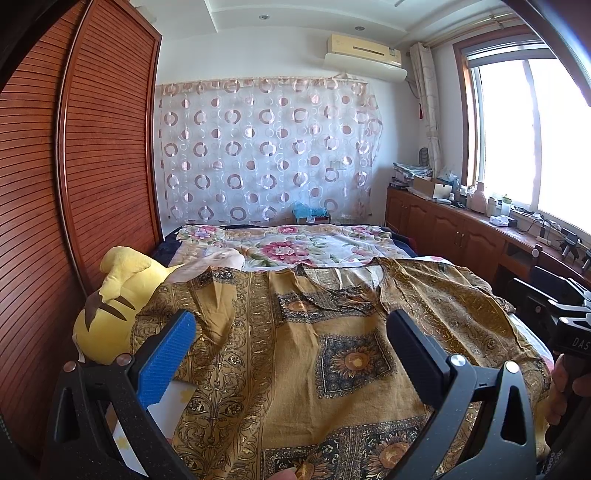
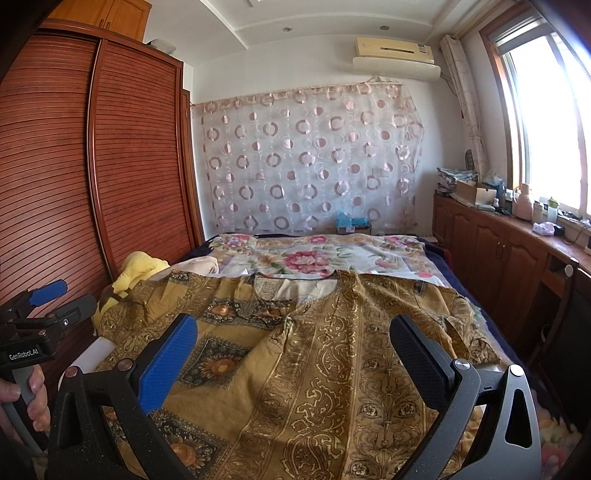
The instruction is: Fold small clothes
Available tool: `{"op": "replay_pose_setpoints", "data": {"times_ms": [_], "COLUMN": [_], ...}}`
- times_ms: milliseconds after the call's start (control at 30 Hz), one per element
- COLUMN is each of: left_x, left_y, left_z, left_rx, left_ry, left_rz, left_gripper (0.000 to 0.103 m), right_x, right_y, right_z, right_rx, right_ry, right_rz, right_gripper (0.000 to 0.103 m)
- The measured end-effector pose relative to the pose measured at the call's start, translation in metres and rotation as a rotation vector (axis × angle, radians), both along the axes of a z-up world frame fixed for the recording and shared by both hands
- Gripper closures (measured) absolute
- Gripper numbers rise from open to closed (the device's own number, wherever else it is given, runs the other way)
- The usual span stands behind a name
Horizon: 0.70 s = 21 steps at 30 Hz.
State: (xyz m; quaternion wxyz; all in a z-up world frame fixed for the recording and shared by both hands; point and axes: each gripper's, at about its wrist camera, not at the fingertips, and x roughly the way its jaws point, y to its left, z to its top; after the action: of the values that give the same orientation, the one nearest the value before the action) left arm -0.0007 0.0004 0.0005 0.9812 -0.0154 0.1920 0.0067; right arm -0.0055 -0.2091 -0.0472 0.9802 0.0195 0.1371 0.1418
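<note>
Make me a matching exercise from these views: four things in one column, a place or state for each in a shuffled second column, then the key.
1. patterned shirt
2. yellow plush toy
3. air conditioner
4. left gripper

A. high on the far wall
B. open, holding nothing
C. spread flat on the bed
D. beside the wooden wardrobe

Pairs: 1-C, 2-D, 3-A, 4-B

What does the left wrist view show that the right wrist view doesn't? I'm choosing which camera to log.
Only the left wrist view shows the right gripper at its edge. Only the right wrist view shows the left gripper and the cupboard above the wardrobe. Both share the mustard patterned garment spread flat on the bed, the yellow plush toy and the window.
</note>
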Motion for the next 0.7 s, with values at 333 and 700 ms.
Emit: {"op": "replay_pose_setpoints", "data": {"times_ms": [333, 700], "left_x": [-0.0014, -0.0022], "left_y": [-0.0006, 0.0002], "left_z": [0.003, 0.0058], "left_rx": [0.002, 0.004], "left_ry": [-0.002, -0.004], "left_rz": [0.0, -0.001], "left_gripper": [0.0, 0.0], "right_x": [0.0, -0.0003], "right_y": [0.0003, 0.0008], "right_z": [0.0003, 0.0004], "right_rx": [0.0, -0.001], "right_ry": [0.0, -0.002], "right_rz": [0.0, -0.001], "right_gripper": [0.0, 0.0]}}
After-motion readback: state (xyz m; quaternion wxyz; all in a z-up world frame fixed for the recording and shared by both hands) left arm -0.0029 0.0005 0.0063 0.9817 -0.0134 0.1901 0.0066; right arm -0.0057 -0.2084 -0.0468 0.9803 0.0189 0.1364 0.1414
